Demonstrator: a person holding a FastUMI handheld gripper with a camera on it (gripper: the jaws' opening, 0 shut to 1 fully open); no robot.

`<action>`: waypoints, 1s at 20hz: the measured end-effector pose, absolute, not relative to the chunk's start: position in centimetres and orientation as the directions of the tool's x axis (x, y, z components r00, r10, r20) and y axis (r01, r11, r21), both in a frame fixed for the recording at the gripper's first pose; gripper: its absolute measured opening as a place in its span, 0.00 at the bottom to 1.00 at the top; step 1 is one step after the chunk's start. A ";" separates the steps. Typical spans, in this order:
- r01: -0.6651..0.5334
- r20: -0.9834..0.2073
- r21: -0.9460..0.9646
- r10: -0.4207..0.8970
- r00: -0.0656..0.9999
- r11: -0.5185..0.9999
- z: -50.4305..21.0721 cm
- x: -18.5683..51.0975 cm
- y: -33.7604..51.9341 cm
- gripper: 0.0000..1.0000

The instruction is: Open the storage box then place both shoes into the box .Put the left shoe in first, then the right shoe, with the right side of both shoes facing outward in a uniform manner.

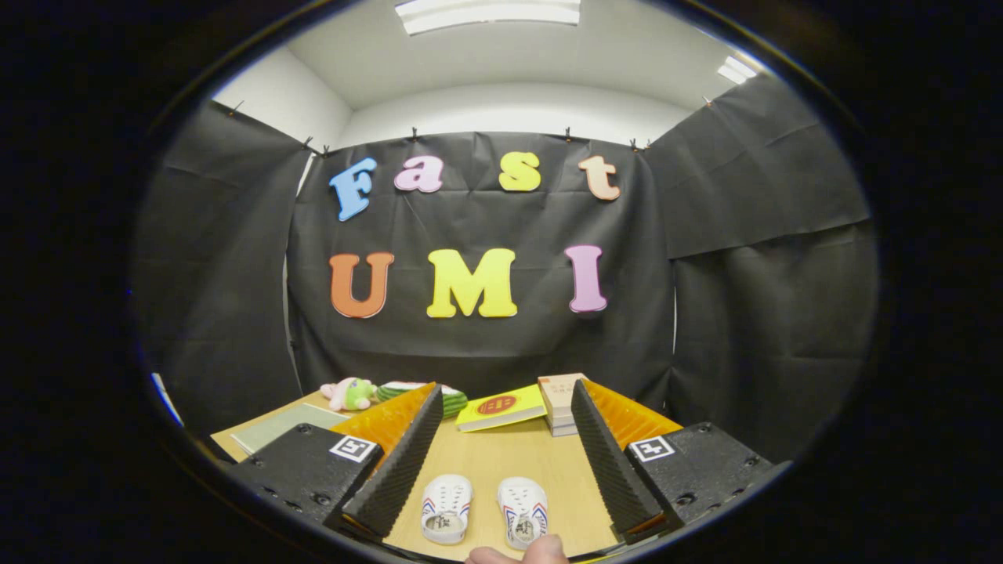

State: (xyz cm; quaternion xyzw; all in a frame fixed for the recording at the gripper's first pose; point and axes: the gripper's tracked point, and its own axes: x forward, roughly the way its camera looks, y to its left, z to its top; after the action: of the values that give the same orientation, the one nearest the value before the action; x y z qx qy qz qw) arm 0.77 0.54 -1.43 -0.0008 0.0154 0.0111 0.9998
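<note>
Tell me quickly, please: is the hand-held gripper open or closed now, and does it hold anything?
Hand-held gripper: open, holding nothing; its fingers stand wide apart above the table, with the two white shoes between them.

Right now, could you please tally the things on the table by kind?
Shoes: 2, one and another, side by side between the open fingers
Books: 2, a yellow book and a stacked book
Plush toys: 2, pink-green and watermelon-like
Green mat: 1
Total: 7
</note>
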 end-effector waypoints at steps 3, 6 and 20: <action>-0.034 -0.041 0.009 0.034 0.999 0.999 -1.6 1.2 1.0 1.00; -0.066 -0.069 0.025 0.068 0.995 0.997 -2.4 1.6 1.9 1.00; -0.338 -0.247 0.131 0.361 0.899 0.932 -8.9 3.8 10.1 1.00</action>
State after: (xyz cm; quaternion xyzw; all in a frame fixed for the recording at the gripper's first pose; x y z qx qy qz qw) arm 3.81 10.06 -8.86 0.0423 0.1346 0.1795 0.9736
